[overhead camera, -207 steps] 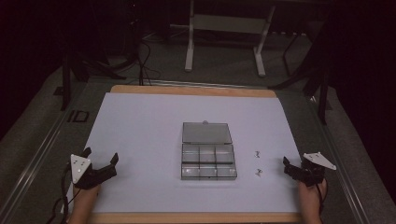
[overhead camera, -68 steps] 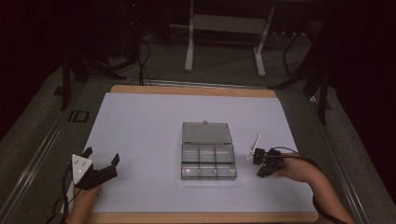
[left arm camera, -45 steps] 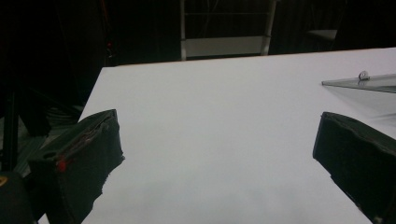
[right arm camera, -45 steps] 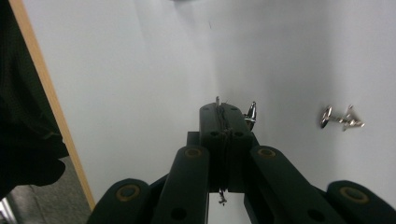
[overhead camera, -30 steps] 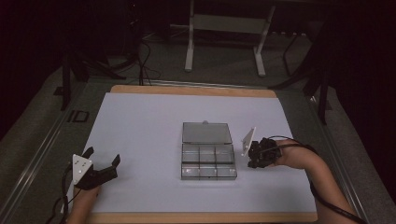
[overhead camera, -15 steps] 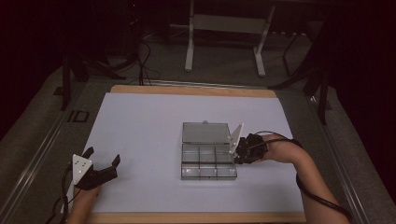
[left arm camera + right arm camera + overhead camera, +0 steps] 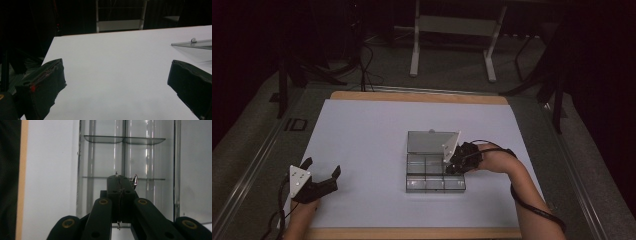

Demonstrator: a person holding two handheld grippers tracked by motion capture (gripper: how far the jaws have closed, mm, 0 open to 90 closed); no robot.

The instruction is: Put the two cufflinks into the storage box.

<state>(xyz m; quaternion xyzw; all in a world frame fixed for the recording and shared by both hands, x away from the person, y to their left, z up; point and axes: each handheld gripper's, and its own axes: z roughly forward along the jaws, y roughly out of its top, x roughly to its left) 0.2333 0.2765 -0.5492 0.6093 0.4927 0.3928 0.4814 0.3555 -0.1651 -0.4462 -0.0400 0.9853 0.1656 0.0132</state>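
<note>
Over the box: right gripper [image 7: 455, 165] hangs above the clear compartment box [image 7: 435, 172], near its right-hand cells.
Right jaws: pressed together, pinching a small metal piece [image 7: 134, 180] at the tips, probably so it can be dropped into one cell.
Box: in the middle of the white sheet [image 7: 362, 135], lid [image 7: 429, 142] lying open behind, so the cells are free from above.
Left gripper [image 7: 319, 175]: near the table's front-left corner, jaws spread wide, holding nothing, well apart from the box; it seems only to wait.

A white sheet [image 7: 362, 145] is laid over a wooden tabletop [image 7: 412, 97]. A metal stand [image 7: 452, 30] is seen beyond, on grey floor [image 7: 452, 70], in darkness.
</note>
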